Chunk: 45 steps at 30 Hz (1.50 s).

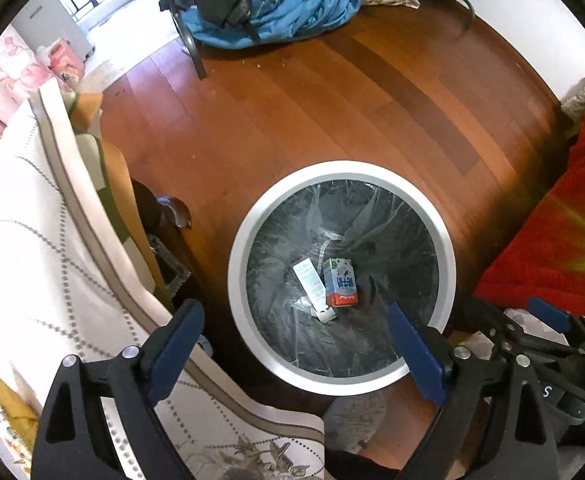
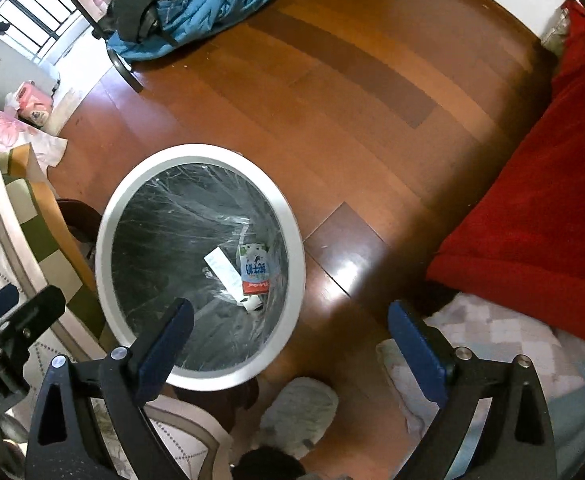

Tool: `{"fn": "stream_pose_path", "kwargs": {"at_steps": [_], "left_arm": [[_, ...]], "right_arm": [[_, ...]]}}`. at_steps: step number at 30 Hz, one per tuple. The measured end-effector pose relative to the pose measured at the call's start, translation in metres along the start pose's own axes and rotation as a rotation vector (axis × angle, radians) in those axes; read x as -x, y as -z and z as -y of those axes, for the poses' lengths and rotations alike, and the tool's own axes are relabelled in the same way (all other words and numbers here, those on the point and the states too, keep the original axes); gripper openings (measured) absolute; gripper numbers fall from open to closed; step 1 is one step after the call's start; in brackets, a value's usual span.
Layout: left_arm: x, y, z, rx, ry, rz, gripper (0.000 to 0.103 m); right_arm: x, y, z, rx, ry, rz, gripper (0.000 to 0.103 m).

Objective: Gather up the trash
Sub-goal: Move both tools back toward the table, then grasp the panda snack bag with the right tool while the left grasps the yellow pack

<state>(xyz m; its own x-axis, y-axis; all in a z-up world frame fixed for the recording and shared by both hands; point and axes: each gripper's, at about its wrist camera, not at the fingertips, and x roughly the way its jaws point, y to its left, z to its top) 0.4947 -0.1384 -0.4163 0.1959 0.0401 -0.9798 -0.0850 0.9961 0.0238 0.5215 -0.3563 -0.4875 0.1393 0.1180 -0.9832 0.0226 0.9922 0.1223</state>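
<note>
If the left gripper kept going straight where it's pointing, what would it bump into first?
Probably the trash bin: the open left gripper points down into its mouth, so it would likely reach the bag liner or the milk carton at the bottom. Depth is unclear.

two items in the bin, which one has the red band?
The small drink carton, blue-and-white with a red band at its near end. The flat white box beside it, on its left, has no red.

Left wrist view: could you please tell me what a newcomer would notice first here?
The round white bin on the wooden floor, lined with a clear bag, with a small carton and a white box at its bottom. The open left claw hangs above it; a blue bundle lies beyond.
</note>
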Motion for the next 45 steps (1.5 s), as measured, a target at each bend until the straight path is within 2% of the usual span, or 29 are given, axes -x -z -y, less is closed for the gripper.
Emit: {"fn": "stream_pose_path", "kwargs": {"at_steps": [13, 20, 25, 29, 32, 35, 40, 45], "left_arm": [[0.09, 0.029, -0.006, 0.009, -0.002, 0.127, 0.094], [0.159, 0.049, -0.022, 0.034, 0.018, 0.23, 0.094], [0.232, 0.054, -0.062, 0.092, 0.037, 0.359, 0.094], [0.288, 0.064, -0.124, 0.164, -0.004, 0.458, 0.094], [0.301, 0.084, -0.181, 0.241, -0.083, 0.486, 0.094], [0.285, 0.113, -0.241, 0.346, -0.143, 0.443, 0.094], [0.216, 0.168, -0.34, 0.575, -0.167, 0.279, 0.094], [0.137, 0.213, -0.404, 0.787, -0.134, 0.124, 0.094]], "right_arm": [[0.103, 0.04, -0.006, 0.036, 0.026, 0.131, 0.099], [0.188, 0.061, -0.019, 0.047, -0.016, 0.238, 0.099], [0.26, 0.068, -0.055, 0.085, -0.088, 0.336, 0.099], [0.298, 0.073, -0.114, 0.15, -0.163, 0.357, 0.099], [0.292, 0.082, -0.169, 0.201, -0.198, 0.326, 0.099], [0.258, 0.096, -0.221, 0.223, -0.238, 0.238, 0.099], [0.173, 0.123, -0.298, 0.228, -0.237, 0.078, 0.099], [0.106, 0.137, -0.329, 0.163, -0.205, 0.005, 0.099]]}}
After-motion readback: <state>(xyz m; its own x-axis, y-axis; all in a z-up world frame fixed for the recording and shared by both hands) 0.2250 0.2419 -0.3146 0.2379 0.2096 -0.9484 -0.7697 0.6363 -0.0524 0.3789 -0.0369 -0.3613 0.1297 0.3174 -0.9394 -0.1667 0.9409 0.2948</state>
